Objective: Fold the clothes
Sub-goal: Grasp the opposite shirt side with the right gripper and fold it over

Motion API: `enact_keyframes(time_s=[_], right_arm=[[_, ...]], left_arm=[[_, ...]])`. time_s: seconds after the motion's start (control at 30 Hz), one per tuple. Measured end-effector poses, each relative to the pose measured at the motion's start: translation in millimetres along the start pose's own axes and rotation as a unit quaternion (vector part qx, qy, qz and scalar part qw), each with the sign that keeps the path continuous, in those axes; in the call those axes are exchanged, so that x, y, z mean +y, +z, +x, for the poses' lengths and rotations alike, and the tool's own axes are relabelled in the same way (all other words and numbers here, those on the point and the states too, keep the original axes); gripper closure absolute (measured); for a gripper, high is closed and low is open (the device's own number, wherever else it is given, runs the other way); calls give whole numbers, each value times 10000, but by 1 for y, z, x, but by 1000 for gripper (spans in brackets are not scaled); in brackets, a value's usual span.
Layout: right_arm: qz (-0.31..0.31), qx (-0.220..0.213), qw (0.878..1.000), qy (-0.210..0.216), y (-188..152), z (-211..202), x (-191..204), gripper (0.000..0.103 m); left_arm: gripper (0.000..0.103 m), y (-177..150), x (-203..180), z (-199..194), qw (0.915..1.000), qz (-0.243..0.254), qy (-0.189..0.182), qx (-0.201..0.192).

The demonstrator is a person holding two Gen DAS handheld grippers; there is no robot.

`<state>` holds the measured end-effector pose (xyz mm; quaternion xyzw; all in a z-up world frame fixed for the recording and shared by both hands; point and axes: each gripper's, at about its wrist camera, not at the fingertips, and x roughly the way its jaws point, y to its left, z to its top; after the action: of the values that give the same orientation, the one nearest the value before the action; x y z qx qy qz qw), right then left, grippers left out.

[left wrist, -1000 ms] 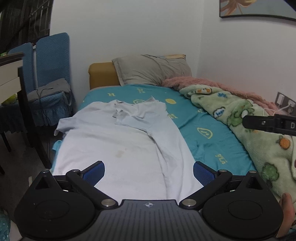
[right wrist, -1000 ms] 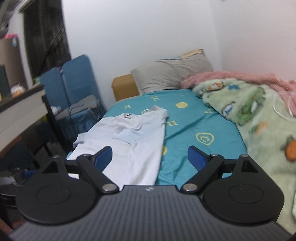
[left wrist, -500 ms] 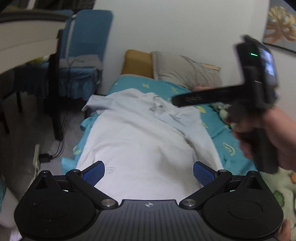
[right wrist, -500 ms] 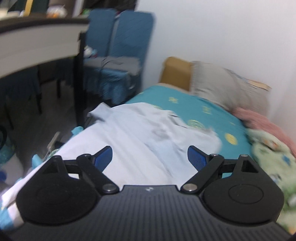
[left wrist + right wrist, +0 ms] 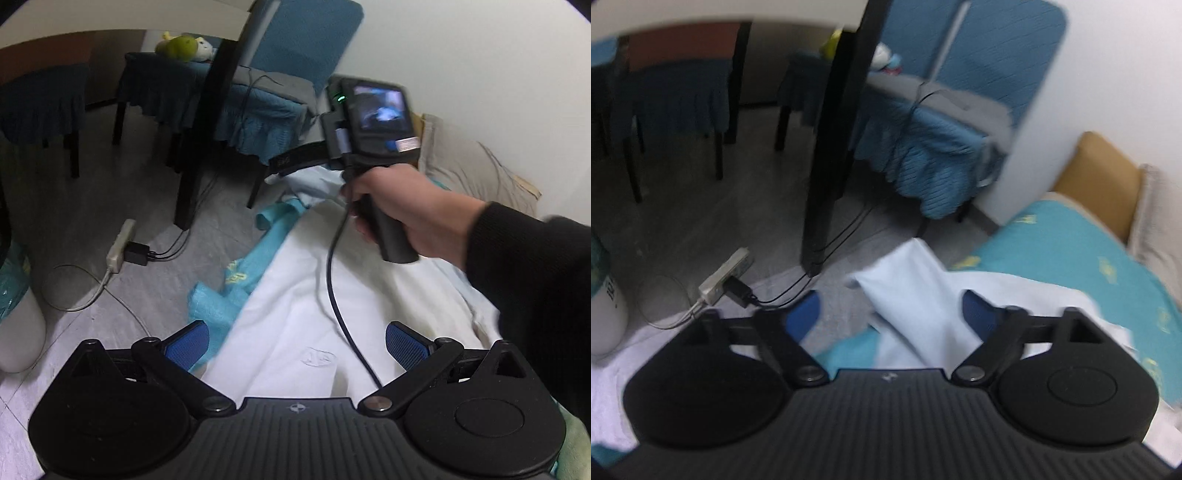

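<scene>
Your right tool [image 5: 886, 314] was closing around the sleeve [image 5: 908, 291] at the bed's [image 5: 1082, 251] edge; your left tool [image 5: 295, 343] gaped empty. Blurred approach risked a miss.

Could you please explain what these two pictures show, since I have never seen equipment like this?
There is no robot here. A person carries a hand-held gripper in each hand, and each has a wide-angle camera looking forward along its two blue-padded fingers.

The left camera's picture shows the left hand-held gripper, open and empty, above a white shirt spread on a bed with a teal sheet. Further off, the person's right hand grips the handle of the other device.

The right camera's picture, rather blurred, shows the right hand-held gripper. Its jaws are closing with the shirt's pale sleeve between them, not yet pressed as far as I can see.

On the floor lies a power strip, beside blue-covered chairs.
</scene>
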<state>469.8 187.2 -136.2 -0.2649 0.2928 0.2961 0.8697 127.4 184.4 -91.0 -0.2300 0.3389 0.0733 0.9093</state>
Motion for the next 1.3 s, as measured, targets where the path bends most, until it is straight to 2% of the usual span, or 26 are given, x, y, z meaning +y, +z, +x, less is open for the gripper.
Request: enact_keyframes(time_s=[0.07, 0.17, 0.2, 0.23, 0.27, 0.4, 0.53, 0.67, 0.77, 0.9, 1.03, 1.13, 1.17, 1.2, 1.23, 1.27, 1.3], right_arm=[[-162, 129, 9998, -76, 5, 27, 8, 30], [-434, 160, 9981, -412, 7, 53, 15, 41], [-485, 182, 9972, -534, 7, 60, 16, 59], [-434, 215, 9967, -645, 8, 63, 13, 74], [-344, 249, 9962, -757, 9, 65, 10, 96], [296, -441, 9941, -945, 17, 26, -19, 97], [953, -1189, 9808, -1214, 22, -39, -54, 97], [1728, -1678, 9559, -1681, 3, -104, -102, 97], [2494, -1847, 9278, -2071, -31, -146, -143, 98], [3845, -1587, 8772, -2397, -105, -170, -202, 97], [4883, -1081, 8320, -2400, -189, -164, -237, 95], [5405, -931, 8082, -2146, -232, -158, -250, 95], [5491, -879, 8058, -2034, -242, -158, -253, 94], [5493, -816, 8094, -1908, -245, -152, -255, 93], [5434, -784, 8160, -1810, -245, -151, -255, 91], [5356, -766, 8231, -1725, -245, -153, -254, 79], [5278, -748, 8300, -1640, -244, -155, -253, 47]], left_arm=[[0, 1, 7, 3, 9999, -113, 61, 23], [0, 1, 9, 7, 9996, -252, 115, 63], [0, 1, 9, 8, 9996, -243, 139, 84], [0, 0, 7, 8, 9996, -216, 143, 82], [0, 0, 6, 8, 9997, -188, 147, 81], [0, -4, -5, 7, 9999, 15, 137, -73], [0, -5, -14, 3, 9994, 182, 108, -290], [0, -10, -27, -9, 9977, 414, 12, -540], [0, -16, -39, -18, 9954, 621, -57, -721], [0, -27, -57, -22, 9927, 908, -191, -772], [0, -38, -77, -17, 9888, 1290, -209, -724], [0, -43, -86, -6, 9874, 1458, -187, -592], [0, -45, -89, -3, 9871, 1492, -181, -552], [0, -47, -92, 0, 9866, 1536, -167, -523], [0, -47, -91, 4, 9859, 1587, -153, -514], [0, -48, -91, 7, 9851, 1637, -139, -506], [0, -48, -92, 8, 9844, 1677, -132, -514]])
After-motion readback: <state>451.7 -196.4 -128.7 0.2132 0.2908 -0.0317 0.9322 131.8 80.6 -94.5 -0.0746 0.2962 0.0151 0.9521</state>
